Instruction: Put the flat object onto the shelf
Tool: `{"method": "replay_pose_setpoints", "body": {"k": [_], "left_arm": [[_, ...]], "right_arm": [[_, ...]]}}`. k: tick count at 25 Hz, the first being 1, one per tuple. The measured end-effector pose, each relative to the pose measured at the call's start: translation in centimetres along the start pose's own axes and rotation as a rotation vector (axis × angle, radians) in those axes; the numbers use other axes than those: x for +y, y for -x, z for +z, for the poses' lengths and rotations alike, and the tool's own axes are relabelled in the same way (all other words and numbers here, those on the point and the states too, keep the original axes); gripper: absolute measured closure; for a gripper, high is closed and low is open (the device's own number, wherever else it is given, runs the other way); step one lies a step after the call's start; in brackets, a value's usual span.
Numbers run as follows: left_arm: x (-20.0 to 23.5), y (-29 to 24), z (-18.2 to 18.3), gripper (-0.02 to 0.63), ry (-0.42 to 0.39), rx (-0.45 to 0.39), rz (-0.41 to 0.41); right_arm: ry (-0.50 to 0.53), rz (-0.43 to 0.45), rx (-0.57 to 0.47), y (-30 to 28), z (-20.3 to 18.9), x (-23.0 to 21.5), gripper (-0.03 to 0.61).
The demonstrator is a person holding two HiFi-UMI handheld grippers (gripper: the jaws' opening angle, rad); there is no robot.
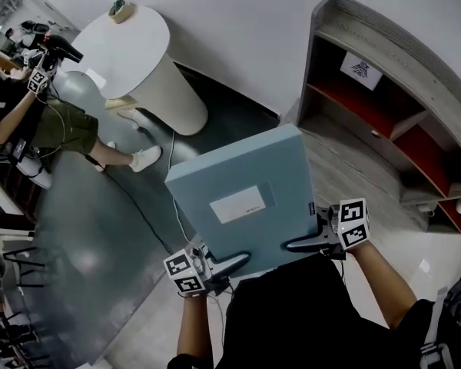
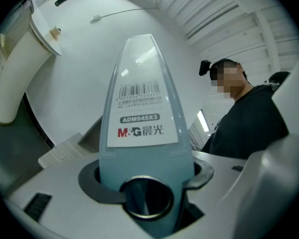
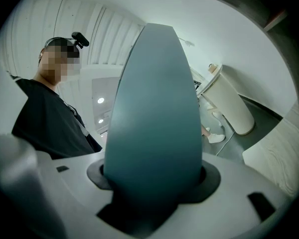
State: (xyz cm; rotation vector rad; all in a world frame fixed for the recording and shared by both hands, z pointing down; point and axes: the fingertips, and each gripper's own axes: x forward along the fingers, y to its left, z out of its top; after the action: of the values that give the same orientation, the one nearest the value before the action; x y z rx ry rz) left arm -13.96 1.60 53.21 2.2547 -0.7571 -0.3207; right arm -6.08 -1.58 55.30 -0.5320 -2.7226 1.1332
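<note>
The flat object is a light blue file box [image 1: 242, 194] with a white label, held level in front of me. My left gripper [image 1: 234, 262] is shut on its near left edge, and my right gripper [image 1: 301, 244] is shut on its near right edge. In the left gripper view the box spine [image 2: 142, 108] stands between the jaws, showing a barcode label and a finger ring. The right gripper view shows the plain blue edge [image 3: 154, 113] filling the jaws. The grey shelf [image 1: 346, 33] with red inner boards stands ahead to the right, apart from the box.
A white round pedestal table [image 1: 150, 60] stands ahead on the left. Another person [image 1: 54, 125] with grippers stands at the far left. A cable [image 1: 142, 214] runs over the grey floor. Dark chairs [image 1: 11, 256] sit at the left edge.
</note>
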Motion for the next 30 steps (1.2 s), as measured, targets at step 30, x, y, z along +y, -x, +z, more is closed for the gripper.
{"method": "replay_pose_setpoints", "body": {"k": [30], "left_arm": [[1.7, -15.1, 17.1, 0.296, -0.324, 0.254, -0.473]], "right_arm": [[0.286, -0.532, -0.360, 9.9, 16.4, 0.1, 0.296]]}}
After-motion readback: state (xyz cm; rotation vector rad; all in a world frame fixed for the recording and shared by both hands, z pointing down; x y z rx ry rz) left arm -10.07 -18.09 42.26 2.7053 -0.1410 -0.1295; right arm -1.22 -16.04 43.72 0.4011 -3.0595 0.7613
